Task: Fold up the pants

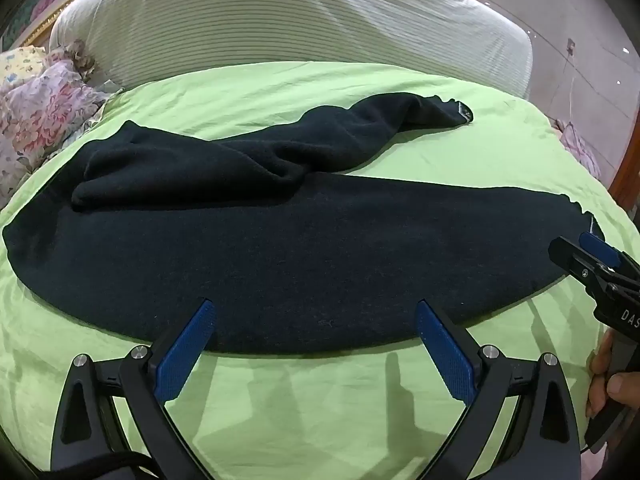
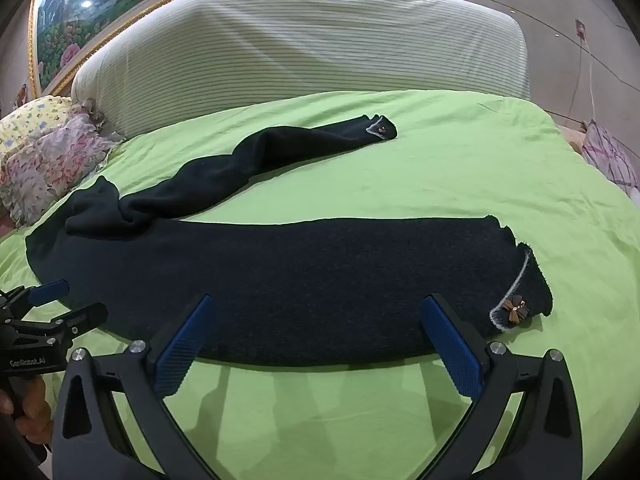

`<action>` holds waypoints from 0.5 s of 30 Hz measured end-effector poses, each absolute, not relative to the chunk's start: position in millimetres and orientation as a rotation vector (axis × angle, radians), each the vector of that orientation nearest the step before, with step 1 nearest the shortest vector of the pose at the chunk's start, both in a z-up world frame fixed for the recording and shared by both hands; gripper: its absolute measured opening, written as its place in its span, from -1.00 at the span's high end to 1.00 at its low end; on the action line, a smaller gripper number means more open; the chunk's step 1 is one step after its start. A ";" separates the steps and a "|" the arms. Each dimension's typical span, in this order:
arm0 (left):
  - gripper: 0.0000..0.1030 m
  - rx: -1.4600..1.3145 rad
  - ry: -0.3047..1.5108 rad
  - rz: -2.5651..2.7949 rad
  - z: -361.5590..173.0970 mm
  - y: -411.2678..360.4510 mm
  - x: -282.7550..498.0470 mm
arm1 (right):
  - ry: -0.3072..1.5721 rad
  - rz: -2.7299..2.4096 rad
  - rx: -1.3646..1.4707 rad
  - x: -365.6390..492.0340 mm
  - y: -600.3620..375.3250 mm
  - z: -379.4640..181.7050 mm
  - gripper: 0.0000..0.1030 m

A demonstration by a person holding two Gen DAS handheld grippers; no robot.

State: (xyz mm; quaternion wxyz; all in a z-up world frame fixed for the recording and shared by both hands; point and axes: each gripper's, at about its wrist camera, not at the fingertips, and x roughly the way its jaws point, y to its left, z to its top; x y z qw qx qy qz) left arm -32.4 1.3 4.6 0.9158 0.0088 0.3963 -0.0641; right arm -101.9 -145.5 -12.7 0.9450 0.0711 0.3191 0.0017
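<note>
Dark navy knit pants (image 1: 304, 256) lie across the light green bedsheet (image 1: 320, 408), near leg flat, far leg rumpled. My left gripper (image 1: 314, 346) and right gripper (image 2: 316, 344) hover at the near edge, fingers spread, pinching nothing. Only the right wrist view shows the small brown bow (image 2: 516, 310) on the near cuff.

The gold-framed landscape painting (image 2: 100, 28) is cut off by the fisheye rim. The black right gripper (image 1: 592, 256) is cropped at the left view's edge, its fingertips too foreshortened to judge. The floral pillows (image 1: 36, 116) run out of frame. The waistband of the black knit pants (image 2: 280, 280) is indistinct under the bunched far leg.
</note>
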 end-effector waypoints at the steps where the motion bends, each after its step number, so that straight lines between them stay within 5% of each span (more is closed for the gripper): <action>1: -0.95 0.018 0.814 -0.134 3.7 2.6 -31.4 | 0.651 0.004 0.145 -101.7 -145.8 -12.7 -0.99; 15: -0.95 -0.014 0.816 -0.140 2.4 7.9 -29.3 | 0.649 0.005 0.144 -102.4 -145.4 -13.1 -0.99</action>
